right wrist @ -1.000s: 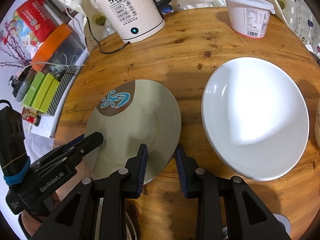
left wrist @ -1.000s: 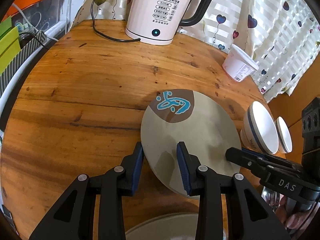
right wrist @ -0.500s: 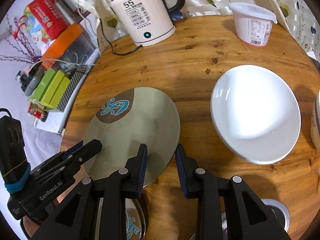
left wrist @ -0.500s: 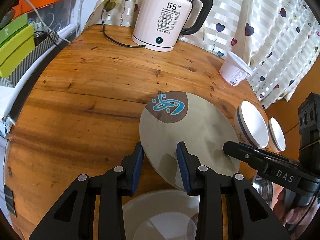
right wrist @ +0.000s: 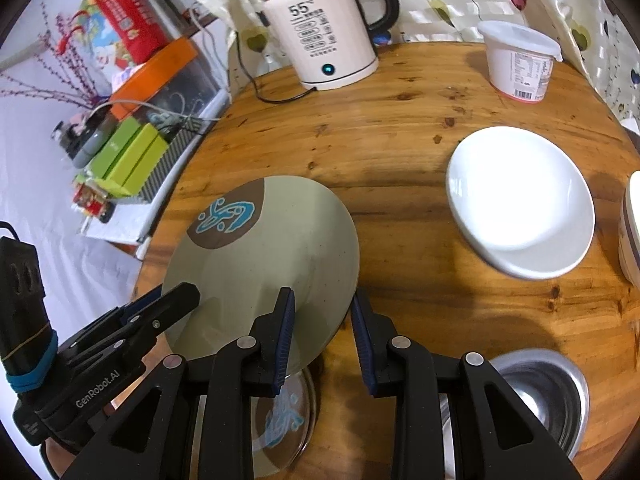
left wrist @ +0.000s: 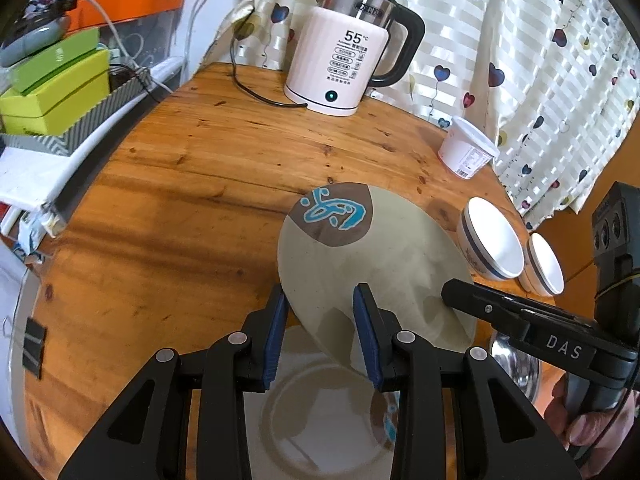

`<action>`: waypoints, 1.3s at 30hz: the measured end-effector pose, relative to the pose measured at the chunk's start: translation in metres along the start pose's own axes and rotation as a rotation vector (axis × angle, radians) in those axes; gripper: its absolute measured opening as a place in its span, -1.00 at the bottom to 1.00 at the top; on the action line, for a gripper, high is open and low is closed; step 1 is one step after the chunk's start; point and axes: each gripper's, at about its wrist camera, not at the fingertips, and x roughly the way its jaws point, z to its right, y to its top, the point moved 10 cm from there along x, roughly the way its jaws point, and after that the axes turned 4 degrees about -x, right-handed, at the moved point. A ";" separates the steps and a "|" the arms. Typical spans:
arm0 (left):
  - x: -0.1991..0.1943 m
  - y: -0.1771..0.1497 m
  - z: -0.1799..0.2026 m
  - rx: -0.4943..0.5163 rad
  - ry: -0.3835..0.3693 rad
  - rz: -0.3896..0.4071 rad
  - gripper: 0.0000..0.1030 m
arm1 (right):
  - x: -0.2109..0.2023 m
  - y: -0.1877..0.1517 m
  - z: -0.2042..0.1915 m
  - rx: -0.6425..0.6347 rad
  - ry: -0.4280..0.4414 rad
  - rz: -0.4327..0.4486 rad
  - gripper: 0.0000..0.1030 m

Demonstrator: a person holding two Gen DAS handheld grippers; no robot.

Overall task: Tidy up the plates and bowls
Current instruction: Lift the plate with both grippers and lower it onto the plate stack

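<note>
Plate (left wrist: 372,264) in olive with a blue motif hangs tilted at frame centre, pinched at its near rim by both left gripper (left wrist: 320,336) and right gripper (right wrist: 322,336), directly above a matching plate (left wrist: 320,412) at the lower edge, awaiting stacking.
</note>
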 end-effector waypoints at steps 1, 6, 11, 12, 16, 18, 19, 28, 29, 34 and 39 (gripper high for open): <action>-0.003 -0.003 -0.001 -0.002 0.002 0.004 -0.32 | -0.001 -0.002 -0.003 -0.007 0.002 0.002 -0.46; -0.017 -0.018 -0.008 -0.014 0.020 0.020 -0.32 | -0.005 -0.014 -0.014 -0.042 0.013 0.005 -0.45; -0.027 -0.033 -0.014 -0.026 0.041 0.031 -0.32 | -0.007 -0.027 -0.024 -0.076 0.026 0.003 -0.45; -0.028 -0.036 -0.015 -0.030 0.042 0.033 -0.32 | -0.007 -0.029 -0.026 -0.082 0.025 0.003 -0.45; -0.034 -0.047 -0.021 -0.042 0.056 0.039 -0.32 | -0.007 -0.039 -0.032 -0.107 0.033 -0.001 -0.45; -0.036 -0.053 -0.024 -0.045 0.064 0.040 -0.32 | -0.006 -0.044 -0.035 -0.116 0.037 -0.006 -0.44; -0.037 -0.056 -0.025 -0.046 0.068 0.041 -0.32 | -0.005 -0.047 -0.035 -0.121 0.038 -0.008 -0.44; -0.045 -0.074 -0.026 -0.035 0.098 0.054 -0.32 | -0.006 -0.063 -0.041 -0.156 0.046 -0.006 -0.44; -0.046 -0.076 -0.026 -0.036 0.102 0.055 -0.32 | -0.005 -0.065 -0.041 -0.160 0.047 -0.006 -0.44; -0.048 -0.082 -0.028 -0.040 0.110 0.053 -0.32 | -0.005 -0.072 -0.042 -0.172 0.050 -0.009 -0.44; -0.049 -0.088 -0.028 -0.043 0.116 0.050 -0.32 | -0.004 -0.075 -0.042 -0.181 0.050 -0.011 -0.44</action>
